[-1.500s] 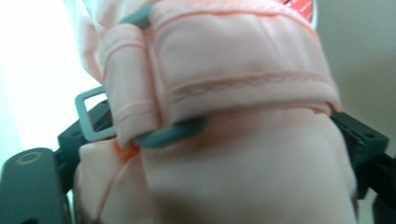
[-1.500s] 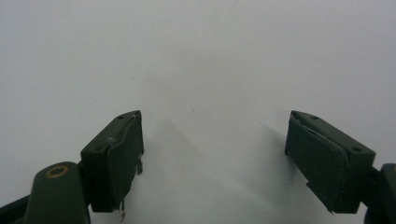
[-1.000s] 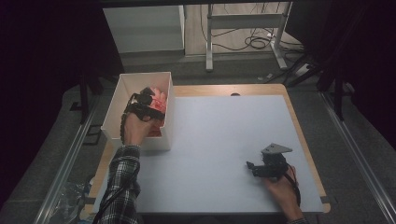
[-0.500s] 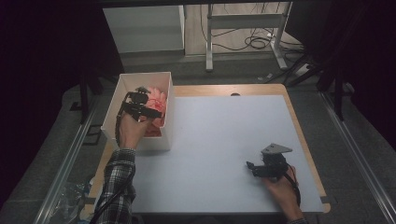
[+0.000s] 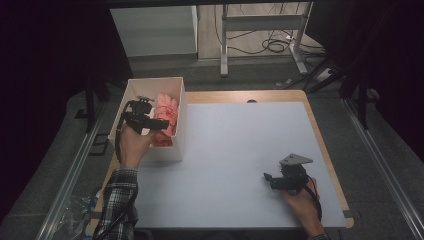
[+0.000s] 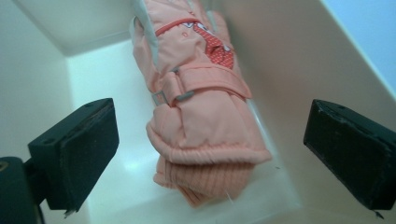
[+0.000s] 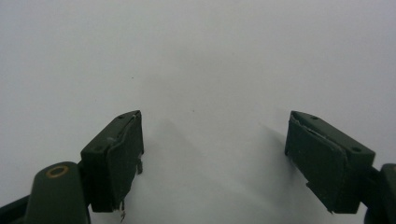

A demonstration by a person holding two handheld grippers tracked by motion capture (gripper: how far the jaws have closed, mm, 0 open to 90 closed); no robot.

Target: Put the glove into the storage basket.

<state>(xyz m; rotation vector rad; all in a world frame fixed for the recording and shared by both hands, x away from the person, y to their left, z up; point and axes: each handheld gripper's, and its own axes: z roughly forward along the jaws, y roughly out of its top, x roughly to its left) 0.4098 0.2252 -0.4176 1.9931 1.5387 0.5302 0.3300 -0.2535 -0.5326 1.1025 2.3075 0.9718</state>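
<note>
Best bet here: drop the left gripper (image 5: 161, 123) straight down over the padded salmon-pink winter glove (image 6: 201, 107) and bite across the fat middle, around the strap with the grey buckle, not the ribbed knit cuff at the near end, which looks floppy and likely to just stretch and slip. Worth keeping the jaws clear of the box walls on the way in, since the tall white open-topped box (image 5: 131, 93) is narrow and the glove sits hard against its right-hand wall. Probably smart to come in a touch left of centre and nudge toward that wall so one pad actually gets under the puffy edge. Jaws spread wide at the moment, nothing between the pads, both black blocks hanging above the box floor with the glove sitting between and below them, not touching either one. Glove lying lengthwise in the box, cuff toward the near end, fingers pointing to the far end, red patterned patch facing up. Box itself parked at the far left corner of the pale grey table top (image 5: 235, 150). Over at the near right, the right gripper (image 5: 269, 178) resting low by the table with jaws also wide and empty, bare surface ahead of it, well apart from the box. Fine to leave it parked until the glove comes out.
</note>
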